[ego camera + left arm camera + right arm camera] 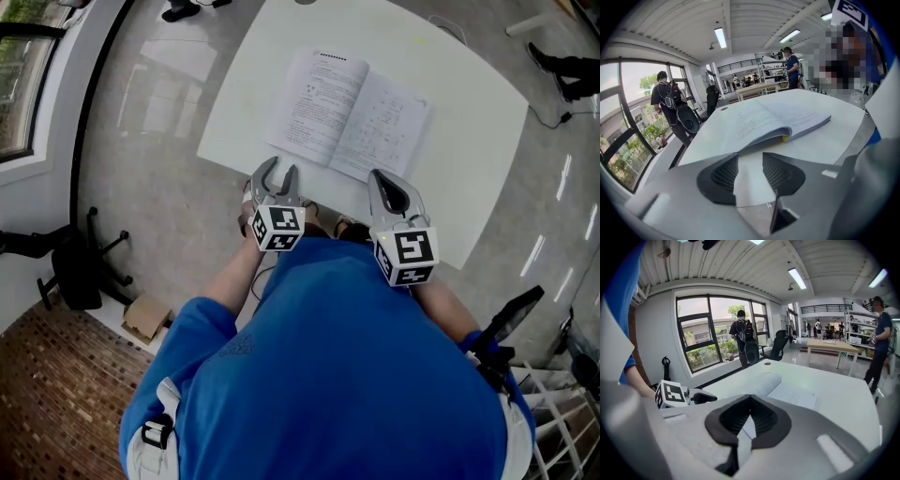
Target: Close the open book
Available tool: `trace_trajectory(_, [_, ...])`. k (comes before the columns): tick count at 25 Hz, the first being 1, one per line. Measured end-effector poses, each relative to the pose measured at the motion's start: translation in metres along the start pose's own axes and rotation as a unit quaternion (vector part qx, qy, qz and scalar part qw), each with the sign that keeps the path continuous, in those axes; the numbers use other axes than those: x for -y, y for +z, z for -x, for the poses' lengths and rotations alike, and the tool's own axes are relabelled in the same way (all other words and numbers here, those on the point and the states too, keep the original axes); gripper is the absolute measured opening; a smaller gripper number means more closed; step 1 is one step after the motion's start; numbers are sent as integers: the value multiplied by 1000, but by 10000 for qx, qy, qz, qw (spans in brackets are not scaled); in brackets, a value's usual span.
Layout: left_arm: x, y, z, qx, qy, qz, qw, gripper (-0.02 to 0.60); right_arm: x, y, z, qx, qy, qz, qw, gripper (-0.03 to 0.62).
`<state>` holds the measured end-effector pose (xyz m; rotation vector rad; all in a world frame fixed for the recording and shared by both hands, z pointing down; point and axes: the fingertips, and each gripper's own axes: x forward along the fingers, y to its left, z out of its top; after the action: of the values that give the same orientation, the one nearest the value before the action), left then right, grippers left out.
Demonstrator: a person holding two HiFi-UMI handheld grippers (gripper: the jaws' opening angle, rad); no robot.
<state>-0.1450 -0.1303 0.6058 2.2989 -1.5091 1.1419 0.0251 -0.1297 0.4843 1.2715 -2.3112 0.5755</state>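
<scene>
the open book (347, 112) lay just ahead, spine running away from me; my left gripper (278, 171) gaped empty before its left page, right gripper (381, 180) shut.

Book (347, 114) of matt paper, table (473, 155) smooth and faintly glossy.

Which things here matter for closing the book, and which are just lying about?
For the job:
- open book, lying flat on the white table
- left gripper, jaws apart, empty
- right gripper, jaws together, empty

Just lying about:
- black chair on the floor
- cardboard box on the floor
</scene>
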Motion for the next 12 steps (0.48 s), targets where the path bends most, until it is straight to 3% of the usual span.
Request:
trace_trajectory(7, [-15,-2,-23,-169,213,-988,9947,220,-2,8,-9,-6,-109,-60,9999,2])
trace_trajectory(12, [-22,10,-32,-48,316,-1452,9889,229,1,16,-12,8,-194,-97,9998,2])
